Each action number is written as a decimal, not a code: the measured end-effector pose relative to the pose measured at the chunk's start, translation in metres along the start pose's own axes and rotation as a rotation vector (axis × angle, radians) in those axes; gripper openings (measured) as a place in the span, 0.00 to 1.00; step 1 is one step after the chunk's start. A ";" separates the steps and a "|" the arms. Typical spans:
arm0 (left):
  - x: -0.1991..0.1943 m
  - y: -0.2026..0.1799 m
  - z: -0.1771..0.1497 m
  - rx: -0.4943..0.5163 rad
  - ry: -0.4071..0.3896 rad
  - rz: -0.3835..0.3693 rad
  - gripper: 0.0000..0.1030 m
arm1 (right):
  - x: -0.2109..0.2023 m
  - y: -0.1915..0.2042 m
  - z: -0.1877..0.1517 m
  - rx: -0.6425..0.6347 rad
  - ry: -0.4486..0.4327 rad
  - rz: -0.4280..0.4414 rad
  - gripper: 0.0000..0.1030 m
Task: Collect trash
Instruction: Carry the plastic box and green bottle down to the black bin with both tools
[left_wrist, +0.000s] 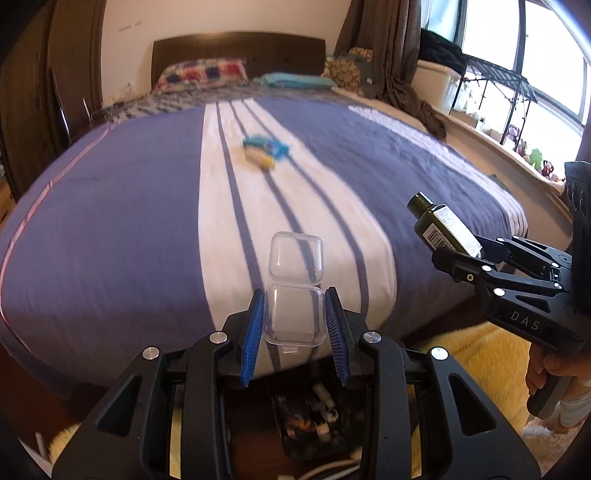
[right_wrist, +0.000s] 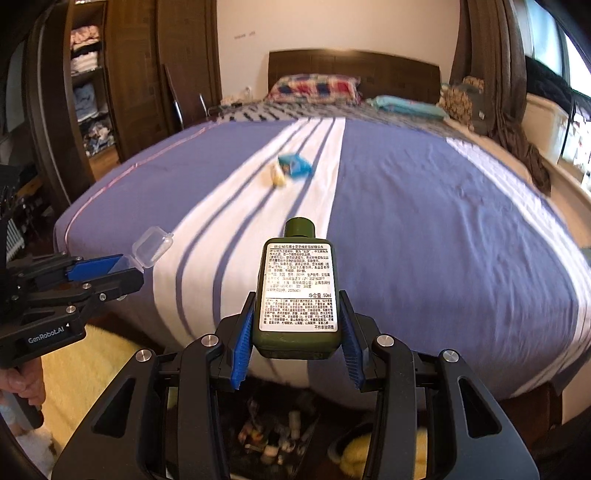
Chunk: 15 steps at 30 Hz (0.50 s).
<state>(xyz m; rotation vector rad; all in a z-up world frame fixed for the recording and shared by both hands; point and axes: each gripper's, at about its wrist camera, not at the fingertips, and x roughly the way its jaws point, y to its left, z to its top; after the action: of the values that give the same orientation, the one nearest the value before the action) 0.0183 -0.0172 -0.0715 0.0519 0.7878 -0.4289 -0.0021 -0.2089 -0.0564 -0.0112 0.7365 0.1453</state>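
My left gripper (left_wrist: 294, 325) is shut on a small clear plastic box (left_wrist: 293, 317) with its lid flipped open, held over the foot of the bed. It also shows in the right wrist view (right_wrist: 152, 246). My right gripper (right_wrist: 297, 325) is shut on a dark green bottle (right_wrist: 298, 288) with a white label, also in the left wrist view (left_wrist: 441, 229). A blue wrapper (left_wrist: 275, 147) and a yellowish scrap (left_wrist: 260, 159) lie mid-bed on the white stripe; they also show in the right wrist view (right_wrist: 295, 165).
The bed (left_wrist: 110, 221) has a purple and white striped cover, with pillows (left_wrist: 203, 74) at the headboard. A dark bin of trash (left_wrist: 314, 417) sits on the floor below both grippers. A yellow rug (left_wrist: 480, 347) lies beside it. A wardrobe (right_wrist: 88, 92) stands left, a window sill right.
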 end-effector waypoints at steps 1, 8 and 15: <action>0.005 0.001 -0.009 -0.008 0.020 -0.001 0.30 | 0.002 -0.001 -0.007 0.009 0.015 0.005 0.41; 0.032 0.000 -0.062 -0.031 0.149 -0.036 0.30 | 0.017 0.001 -0.055 0.052 0.116 0.046 0.41; 0.069 -0.003 -0.101 -0.043 0.275 -0.051 0.30 | 0.045 0.005 -0.095 0.074 0.239 0.062 0.41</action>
<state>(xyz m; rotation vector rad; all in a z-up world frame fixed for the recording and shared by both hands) -0.0077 -0.0245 -0.1907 0.0515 1.0710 -0.4586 -0.0333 -0.2038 -0.1563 0.0659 0.9808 0.1774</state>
